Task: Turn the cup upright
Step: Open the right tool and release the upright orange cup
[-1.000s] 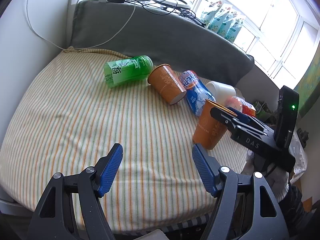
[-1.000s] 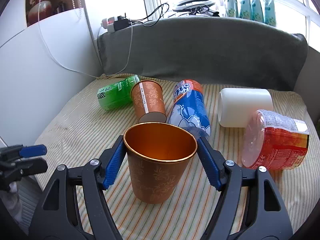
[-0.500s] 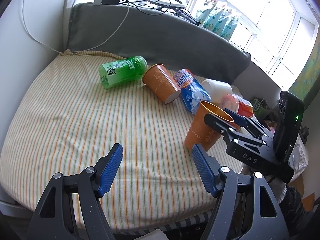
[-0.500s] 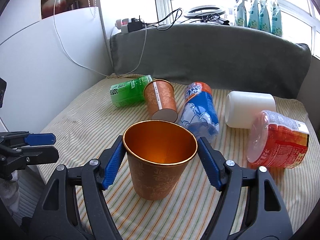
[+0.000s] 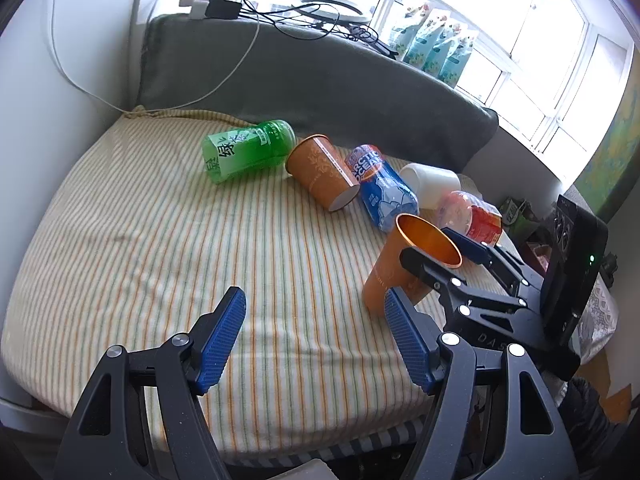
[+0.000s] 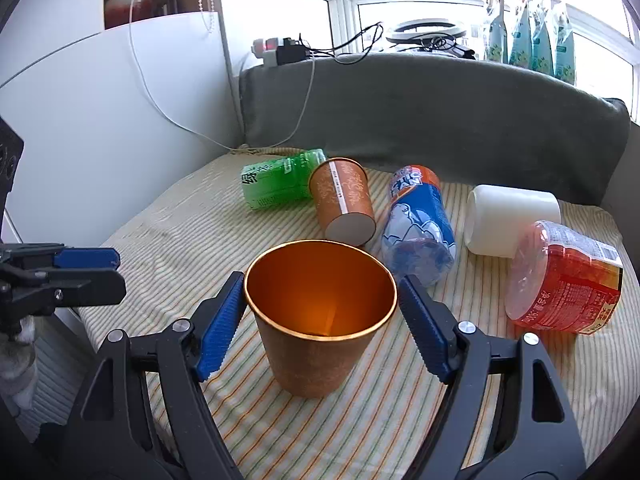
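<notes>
**Cup upright, sitting between right claw's pads**

Orange cup (image 6: 318, 320) stands mouth-up on the striped cushion (image 5: 140, 240), axis vertical, near the front edge. Right claw (image 6: 320, 320) straddles its rim: pads flank it, contact looks marginal, can't tell if gripping or just released. Left claw (image 5: 316, 336) spread wide, empty, off to the cup's left. Second orange cup (image 6: 344, 204) lies on its side behind, beside the green bottle (image 6: 280, 178).

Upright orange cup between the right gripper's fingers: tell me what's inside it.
The upright orange cup looks empty: only its shiny orange inner wall shows through the open mouth. The very bottom is partly hidden by the near rim, so it cannot be fully checked.
</notes>
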`<state>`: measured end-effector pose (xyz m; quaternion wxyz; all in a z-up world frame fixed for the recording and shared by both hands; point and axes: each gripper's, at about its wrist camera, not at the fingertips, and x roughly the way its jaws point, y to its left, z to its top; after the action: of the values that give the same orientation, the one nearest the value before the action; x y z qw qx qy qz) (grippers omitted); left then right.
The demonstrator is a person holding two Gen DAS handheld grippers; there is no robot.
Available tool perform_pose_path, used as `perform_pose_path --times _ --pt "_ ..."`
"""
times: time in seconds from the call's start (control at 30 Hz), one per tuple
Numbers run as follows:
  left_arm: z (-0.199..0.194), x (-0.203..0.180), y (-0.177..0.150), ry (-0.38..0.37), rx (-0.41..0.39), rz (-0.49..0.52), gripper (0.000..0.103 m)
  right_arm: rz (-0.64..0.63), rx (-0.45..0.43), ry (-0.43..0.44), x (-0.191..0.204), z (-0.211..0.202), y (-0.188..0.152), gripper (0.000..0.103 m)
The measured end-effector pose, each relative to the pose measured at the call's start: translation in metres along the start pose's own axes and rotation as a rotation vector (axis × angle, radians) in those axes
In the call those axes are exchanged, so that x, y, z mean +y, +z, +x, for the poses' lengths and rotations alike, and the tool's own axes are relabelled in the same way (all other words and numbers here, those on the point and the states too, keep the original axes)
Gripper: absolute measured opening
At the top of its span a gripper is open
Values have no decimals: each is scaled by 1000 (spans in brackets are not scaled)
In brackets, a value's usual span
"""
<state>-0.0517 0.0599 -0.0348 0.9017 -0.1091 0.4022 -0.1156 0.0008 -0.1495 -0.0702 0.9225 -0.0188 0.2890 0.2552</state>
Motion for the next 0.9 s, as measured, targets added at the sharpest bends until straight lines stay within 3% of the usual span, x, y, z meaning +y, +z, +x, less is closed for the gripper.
perform_pose_path --times 0.3,0.37,0.57,0.9 --pt "-9 2 -6 -3 -17 -4 72 -15 -1 24 10 -2 -7 81" --pt "-10 2 -8 -4 -20 -6 72 -17 -5 33 11 -3 -7 91" --pt "-14 3 -9 -3 -31 -8 72 -43 -47 40 17 -13 -6 99" --pt "-19 -5 -7 11 -70 17 72 -56 -67 21 19 -31 -5 100"
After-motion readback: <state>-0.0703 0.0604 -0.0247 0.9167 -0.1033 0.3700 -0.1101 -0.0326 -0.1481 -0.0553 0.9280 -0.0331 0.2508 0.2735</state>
